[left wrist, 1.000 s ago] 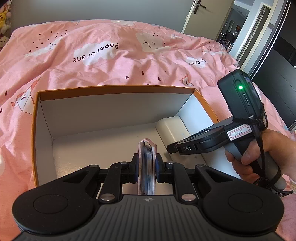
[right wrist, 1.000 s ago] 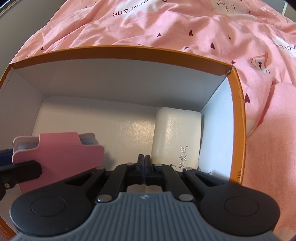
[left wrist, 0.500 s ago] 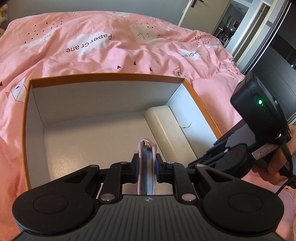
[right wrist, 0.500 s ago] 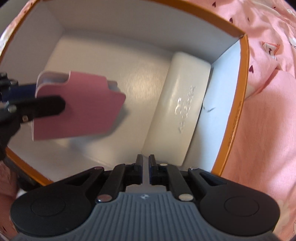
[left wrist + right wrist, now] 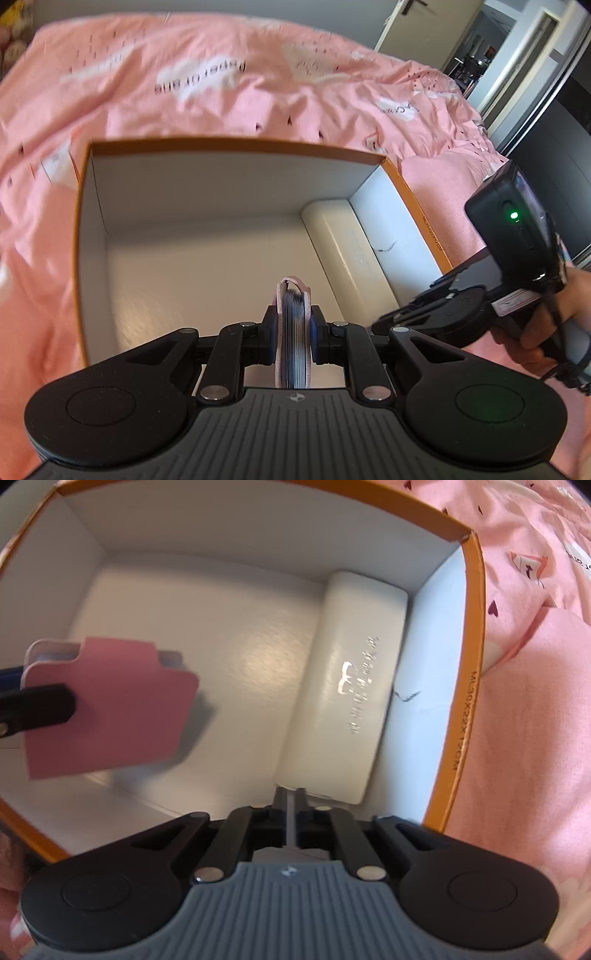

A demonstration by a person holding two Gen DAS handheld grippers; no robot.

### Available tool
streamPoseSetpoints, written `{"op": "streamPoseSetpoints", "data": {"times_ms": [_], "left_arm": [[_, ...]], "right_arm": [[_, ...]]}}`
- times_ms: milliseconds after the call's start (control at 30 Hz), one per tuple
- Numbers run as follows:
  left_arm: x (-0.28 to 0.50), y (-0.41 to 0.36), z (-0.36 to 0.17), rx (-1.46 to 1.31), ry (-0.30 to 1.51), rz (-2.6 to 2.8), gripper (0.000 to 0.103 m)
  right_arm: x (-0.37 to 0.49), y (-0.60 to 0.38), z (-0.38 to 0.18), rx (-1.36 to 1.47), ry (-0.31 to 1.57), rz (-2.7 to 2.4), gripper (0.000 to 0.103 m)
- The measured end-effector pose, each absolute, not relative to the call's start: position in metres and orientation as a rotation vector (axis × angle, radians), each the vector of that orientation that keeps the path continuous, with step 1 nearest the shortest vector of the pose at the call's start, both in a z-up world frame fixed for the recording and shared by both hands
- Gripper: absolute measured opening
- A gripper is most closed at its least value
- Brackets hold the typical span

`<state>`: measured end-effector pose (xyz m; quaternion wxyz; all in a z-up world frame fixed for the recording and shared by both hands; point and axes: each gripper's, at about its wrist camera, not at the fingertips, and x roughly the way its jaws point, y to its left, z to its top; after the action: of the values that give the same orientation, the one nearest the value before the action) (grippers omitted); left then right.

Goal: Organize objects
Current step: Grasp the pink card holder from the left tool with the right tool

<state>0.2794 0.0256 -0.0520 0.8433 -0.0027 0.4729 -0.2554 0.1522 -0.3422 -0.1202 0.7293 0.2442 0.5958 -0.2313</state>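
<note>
My left gripper (image 5: 292,325) is shut on a pink card holder (image 5: 291,332) seen edge on, held above the floor of the orange-rimmed white box (image 5: 236,144). In the right wrist view the pink card holder (image 5: 110,709) hangs over the box's left half, pinched by the left gripper's finger (image 5: 37,705). A white case (image 5: 347,701) lies along the box's right wall; it also shows in the left wrist view (image 5: 347,251). My right gripper (image 5: 293,797) is nearly shut and empty, above the near end of the white case. The right gripper's body (image 5: 443,314) is at the box's right rim.
The box (image 5: 458,716) sits on a pink bedspread (image 5: 221,81) with cloud prints. A doorway (image 5: 491,48) and dark furniture are at the far right. The box floor (image 5: 229,646) left of the white case is bare.
The right gripper has risen and pulled back from the white case toward the box's right rim. The left gripper with the pink card holder has shifted slightly over the box.
</note>
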Motion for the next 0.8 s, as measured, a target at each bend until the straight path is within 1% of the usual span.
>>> {"op": "streamPoseSetpoints", "data": {"times_ms": [133,200,233,300,333,500,533,567,600,667,800], "left_arm": [[0.273,0.014,-0.054,0.186,0.899,-0.468,0.018],[0.274,0.015,-0.055,0.188,0.876,-0.471,0.018],[0.275,0.015,-0.054,0.181,0.884,-0.473,0.018],[0.273,0.01,-0.053,0.209,0.9,-0.48,0.018],[0.271,0.008,-0.052,0.225,0.919,-0.487,0.019],[0.263,0.005,-0.054,0.257,1.01,-0.501,0.019],[0.263,0.006,-0.054,0.253,1.027,-0.504,0.019],[0.262,0.006,-0.055,0.252,1.039,-0.507,0.019],[0.261,0.006,-0.057,0.258,1.05,-0.507,0.02],[0.261,0.007,-0.06,0.263,1.08,-0.507,0.02],[0.261,0.007,-0.068,0.253,1.114,-0.526,0.02]], "right_arm": [[0.154,-0.341,-0.107,0.587,1.21,-0.496,0.009],[0.155,-0.346,-0.101,0.671,1.147,-0.494,0.01],[0.155,-0.349,-0.098,0.721,1.111,-0.493,0.012],[0.155,-0.352,-0.092,0.814,1.038,-0.486,0.019],[0.163,-0.353,-0.087,0.848,1.007,-0.48,0.025],[0.178,-0.342,-0.077,0.965,0.915,-0.46,0.026],[0.177,-0.342,-0.078,0.994,0.896,-0.461,0.029],[0.173,-0.342,-0.079,1.021,0.878,-0.462,0.034],[0.166,-0.329,-0.077,1.047,0.858,-0.468,0.036],[0.161,-0.325,-0.078,1.072,0.83,-0.463,0.045],[0.166,-0.318,-0.08,1.109,0.828,-0.458,0.046]]}}
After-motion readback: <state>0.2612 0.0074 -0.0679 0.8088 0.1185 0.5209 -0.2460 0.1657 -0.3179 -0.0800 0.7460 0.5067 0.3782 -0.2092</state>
